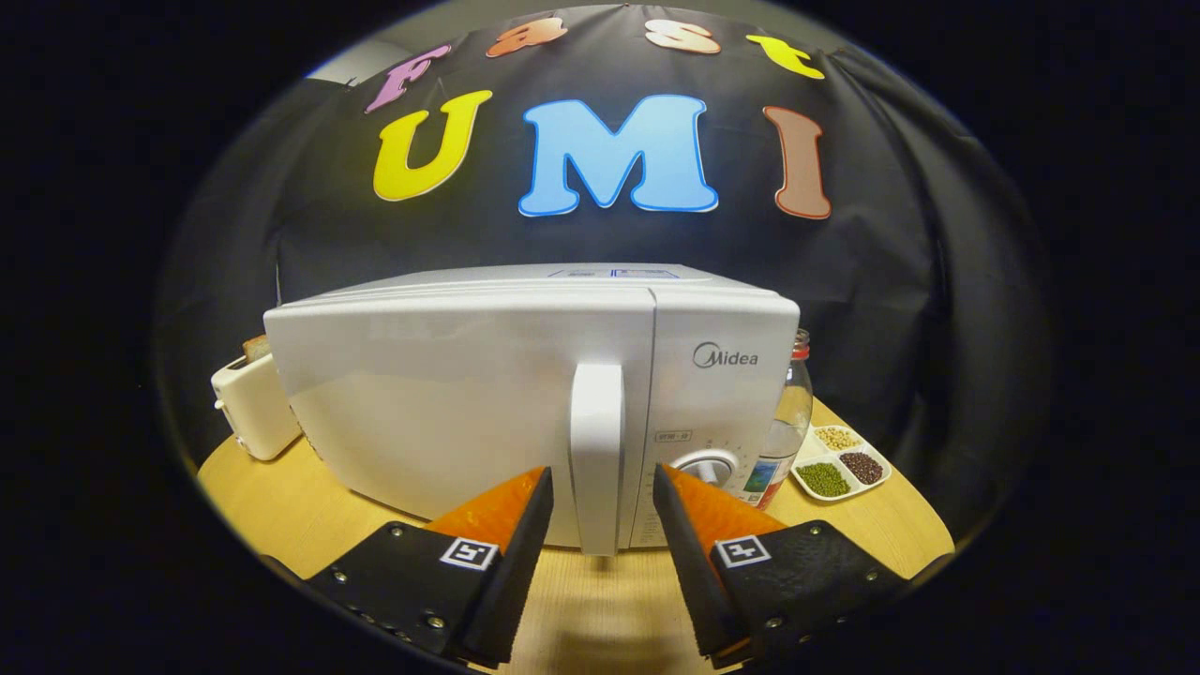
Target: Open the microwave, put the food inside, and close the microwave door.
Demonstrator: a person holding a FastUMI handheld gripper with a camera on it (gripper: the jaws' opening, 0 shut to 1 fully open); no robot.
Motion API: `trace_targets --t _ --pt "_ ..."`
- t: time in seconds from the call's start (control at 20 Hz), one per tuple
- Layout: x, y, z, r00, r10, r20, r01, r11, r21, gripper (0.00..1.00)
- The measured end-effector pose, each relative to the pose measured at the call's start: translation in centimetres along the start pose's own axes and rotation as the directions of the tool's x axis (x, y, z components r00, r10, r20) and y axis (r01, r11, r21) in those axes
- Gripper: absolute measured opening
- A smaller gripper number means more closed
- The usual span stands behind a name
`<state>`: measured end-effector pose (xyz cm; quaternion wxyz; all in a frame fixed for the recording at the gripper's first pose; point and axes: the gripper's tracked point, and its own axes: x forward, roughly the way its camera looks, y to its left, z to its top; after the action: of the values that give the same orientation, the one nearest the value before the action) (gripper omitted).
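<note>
A white microwave (469, 394) stands on the round wooden table (281, 506) with its door shut. Its upright white handle (597, 450) sits at the door's right side, beside the control panel with a round knob (708, 466). My gripper (602, 492) is open, one finger on each side of the handle's lower half, with a gap between each finger and the handle. I cannot tell whether the fingertips reach the door. No food is between the fingers.
A cream toaster (251, 403) with bread in it stands left of the microwave. A clear bottle with a red cap (786, 422) and a white divided dish (841, 464) of beans stand to the right. Bare wood lies below the fingers.
</note>
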<state>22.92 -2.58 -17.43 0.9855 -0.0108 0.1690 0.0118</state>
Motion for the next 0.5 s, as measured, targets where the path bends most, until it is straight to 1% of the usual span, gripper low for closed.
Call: trace_targets --t 0.05,0.1,0.15,0.2,0.25,0.3,0.35,0.4,0.45,0.5 --pt "0.3 0.1 -0.2 1.0 0.005 -0.004 -0.005 1.0 0.006 0.7" --pt "0.4 -0.1 -0.2 1.0 -0.007 -0.005 0.007 1.0 0.006 0.69" --pt "0.7 -0.3 -0.1 1.0 -0.013 0.0 0.013 1.0 0.007 0.61" --pt "0.9 -0.2 0.0 1.0 -0.011 -0.001 0.011 1.0 0.015 0.49" --pt "0.9 -0.2 0.1 1.0 -0.008 0.0 0.008 1.0 0.019 0.49" --pt "1.8 0.0 -0.3 1.0 -0.011 -0.005 0.011 1.0 0.024 0.42" --pt "1.2 0.0 -0.1 1.0 -0.014 -0.01 0.014 1.0 0.025 0.39" --pt "1.7 0.0 -0.2 1.0 -0.016 -0.012 0.016 1.0 0.023 0.29" --pt "1.3 0.3 -0.3 1.0 -0.022 -0.014 0.022 0.999 0.024 0.28" --pt "1.4 0.3 -0.1 1.0 -0.018 -0.022 0.018 1.0 0.024 0.21"
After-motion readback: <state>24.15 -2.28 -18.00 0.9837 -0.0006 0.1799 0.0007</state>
